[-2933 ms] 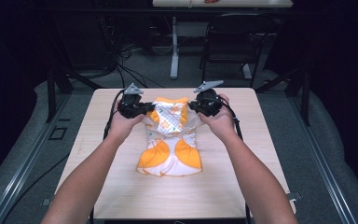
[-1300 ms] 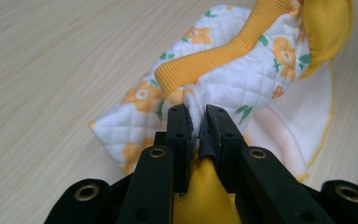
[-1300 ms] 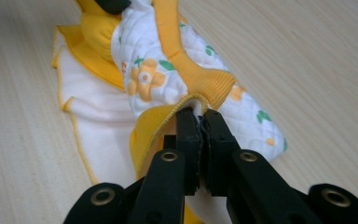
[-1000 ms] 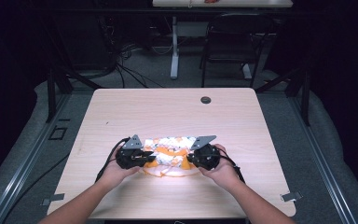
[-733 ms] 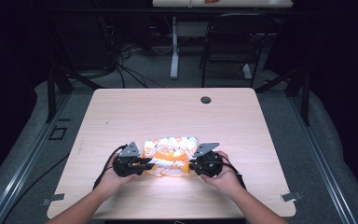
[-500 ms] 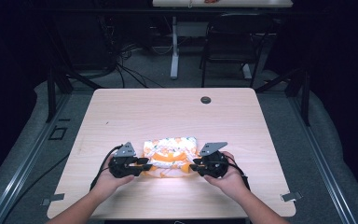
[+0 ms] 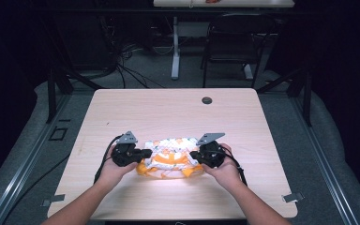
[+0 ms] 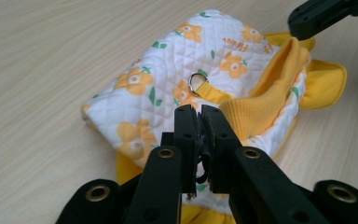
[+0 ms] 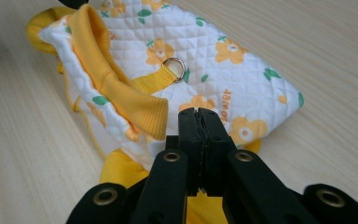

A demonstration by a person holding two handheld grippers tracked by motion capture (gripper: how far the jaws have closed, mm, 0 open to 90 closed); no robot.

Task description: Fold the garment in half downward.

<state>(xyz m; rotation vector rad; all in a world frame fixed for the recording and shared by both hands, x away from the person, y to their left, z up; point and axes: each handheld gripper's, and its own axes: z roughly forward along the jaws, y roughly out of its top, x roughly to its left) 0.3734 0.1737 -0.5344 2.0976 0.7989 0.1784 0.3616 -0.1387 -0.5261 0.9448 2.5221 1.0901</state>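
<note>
We find the folded quilted pet vest point(image 7: 171, 157) lying near the table's point(image 7: 178, 112) front edge, left gripper point(image 7: 143, 153) and right gripper point(image 7: 194, 155) each clenched beside it, apparently mid-fold; we judge the next move needs a fresh grasp.
</note>
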